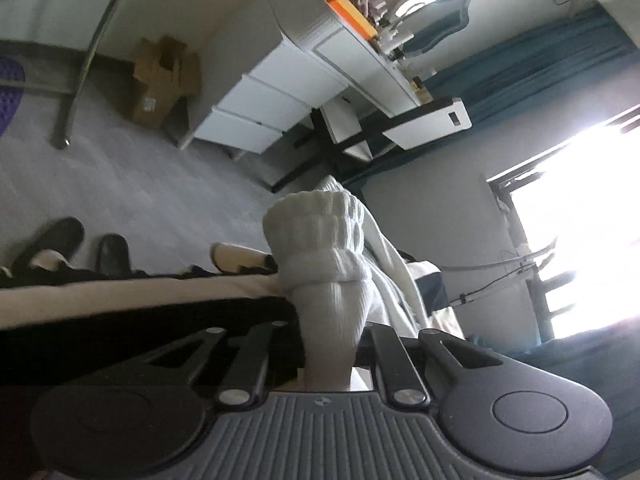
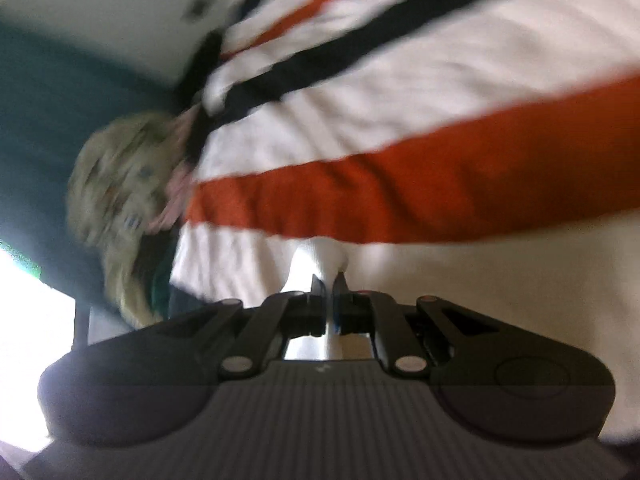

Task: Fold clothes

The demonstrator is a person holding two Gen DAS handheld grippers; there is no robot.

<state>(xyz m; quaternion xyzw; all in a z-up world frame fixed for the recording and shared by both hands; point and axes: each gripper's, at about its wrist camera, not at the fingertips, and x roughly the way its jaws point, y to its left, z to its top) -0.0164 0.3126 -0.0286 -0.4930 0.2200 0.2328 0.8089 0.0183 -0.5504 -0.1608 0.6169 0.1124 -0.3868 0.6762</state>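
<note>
In the left wrist view, a white ribbed knit cuff bunches up straight ahead of my left gripper. That gripper is shut on the white knit just below the cuff. More white fabric trails off to the right behind it. The right wrist view is blurred. A white garment with orange and black stripes fills it. My right gripper is shut on a pinch of this garment's white fabric below the broad orange stripe.
Below the left gripper lies a bed edge with black cloth. Dark shoes sit on the grey floor. Beyond stand a white drawer desk, a cardboard box and a bright window. A patterned cushion shows left of the striped garment.
</note>
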